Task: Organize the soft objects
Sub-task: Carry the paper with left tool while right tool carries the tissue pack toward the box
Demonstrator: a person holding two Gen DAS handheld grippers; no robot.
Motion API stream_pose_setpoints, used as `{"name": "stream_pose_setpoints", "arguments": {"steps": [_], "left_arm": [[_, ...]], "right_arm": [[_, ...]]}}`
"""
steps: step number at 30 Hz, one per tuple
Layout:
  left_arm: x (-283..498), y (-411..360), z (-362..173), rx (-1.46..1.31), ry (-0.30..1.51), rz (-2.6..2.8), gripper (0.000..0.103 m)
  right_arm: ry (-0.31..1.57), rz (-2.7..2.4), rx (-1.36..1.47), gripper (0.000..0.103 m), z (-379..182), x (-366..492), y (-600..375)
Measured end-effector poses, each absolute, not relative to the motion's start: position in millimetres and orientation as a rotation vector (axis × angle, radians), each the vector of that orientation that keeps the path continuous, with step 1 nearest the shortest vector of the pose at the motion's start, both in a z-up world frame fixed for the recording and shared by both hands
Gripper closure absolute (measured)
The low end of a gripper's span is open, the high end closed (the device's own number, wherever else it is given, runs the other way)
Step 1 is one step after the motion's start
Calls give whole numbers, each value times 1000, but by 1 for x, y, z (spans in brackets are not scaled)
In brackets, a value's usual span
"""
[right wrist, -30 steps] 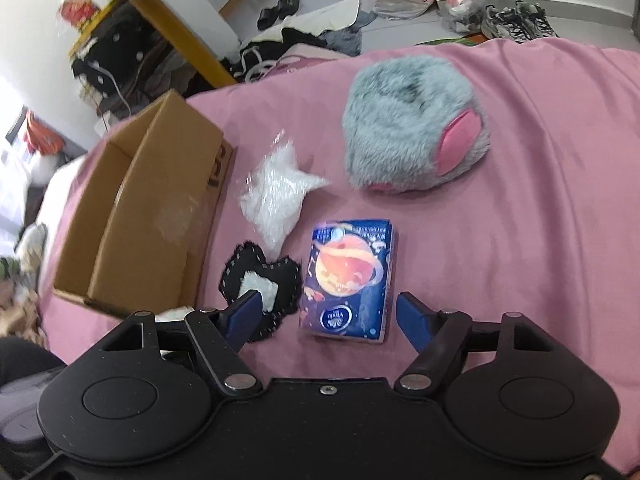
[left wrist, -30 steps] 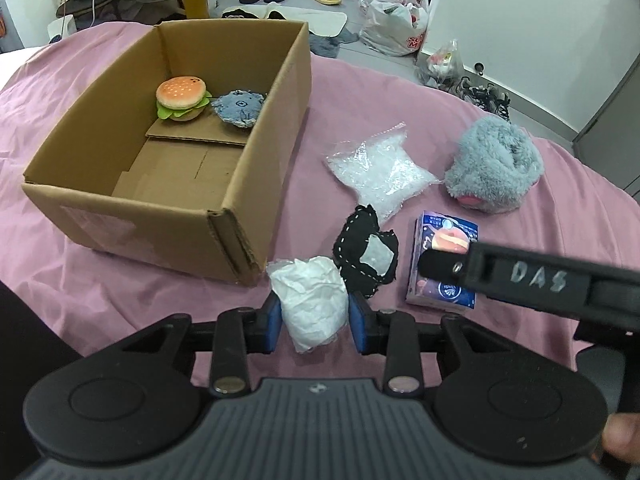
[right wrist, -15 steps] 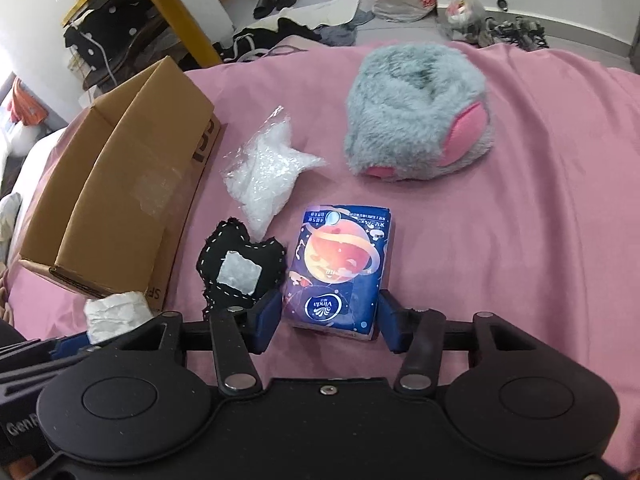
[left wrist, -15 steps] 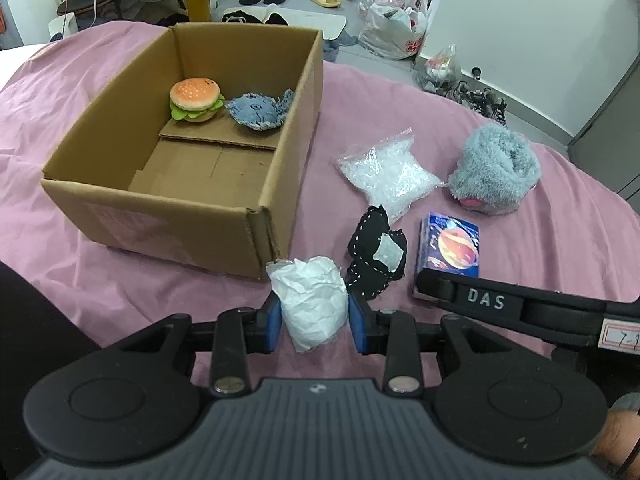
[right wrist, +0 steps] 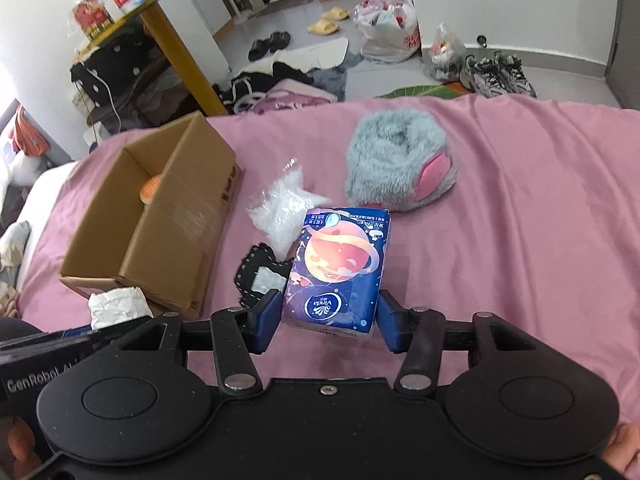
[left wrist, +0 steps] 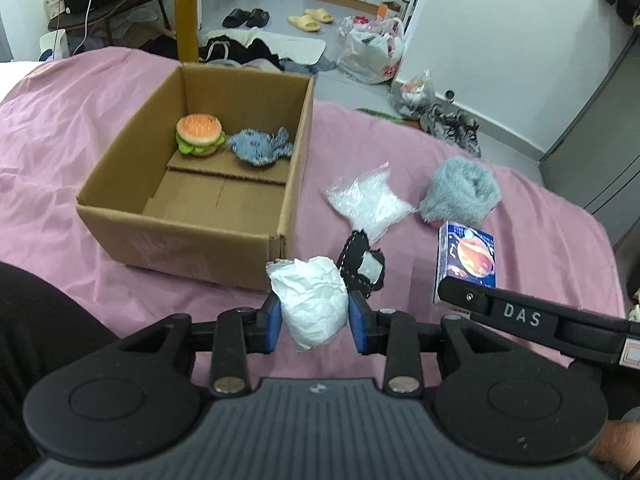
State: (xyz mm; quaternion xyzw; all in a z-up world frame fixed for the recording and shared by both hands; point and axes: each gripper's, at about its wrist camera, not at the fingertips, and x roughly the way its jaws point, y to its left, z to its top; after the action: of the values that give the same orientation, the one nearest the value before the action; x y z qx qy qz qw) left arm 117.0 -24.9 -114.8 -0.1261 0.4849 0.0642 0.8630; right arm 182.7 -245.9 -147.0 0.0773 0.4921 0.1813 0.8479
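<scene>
While the left gripper (left wrist: 314,316) has its jaws clamped on a white wad (left wrist: 310,300) just off the box (left wrist: 192,224) corner, the right gripper (right wrist: 327,320) grips a tissue pack (right wrist: 338,268) lifted off the bed (right wrist: 520,220). Carry both high enough to clear the box wall, then release over the bare floor beside the burger (left wrist: 199,134), one at a time.

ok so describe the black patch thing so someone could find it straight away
On the pink bedsheet, look just right of the open brown cardboard box. The small flat black fabric patch lies there, below the clear crinkly plastic bag. Only it is black, with white edge stitching and a white centre.
</scene>
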Motion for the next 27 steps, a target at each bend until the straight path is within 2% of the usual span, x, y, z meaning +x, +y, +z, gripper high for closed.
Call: {"name": "stream_pose_setpoints", "arguments": {"steps": [11, 27], "left_arm": [[115, -5, -76, -247, 914, 101, 69], [135, 49, -48, -204, 848, 88, 69]], "right_arm": [[938, 344, 177, 53, -112, 173, -239], [825, 319, 218, 53, -74, 161, -212]]}}
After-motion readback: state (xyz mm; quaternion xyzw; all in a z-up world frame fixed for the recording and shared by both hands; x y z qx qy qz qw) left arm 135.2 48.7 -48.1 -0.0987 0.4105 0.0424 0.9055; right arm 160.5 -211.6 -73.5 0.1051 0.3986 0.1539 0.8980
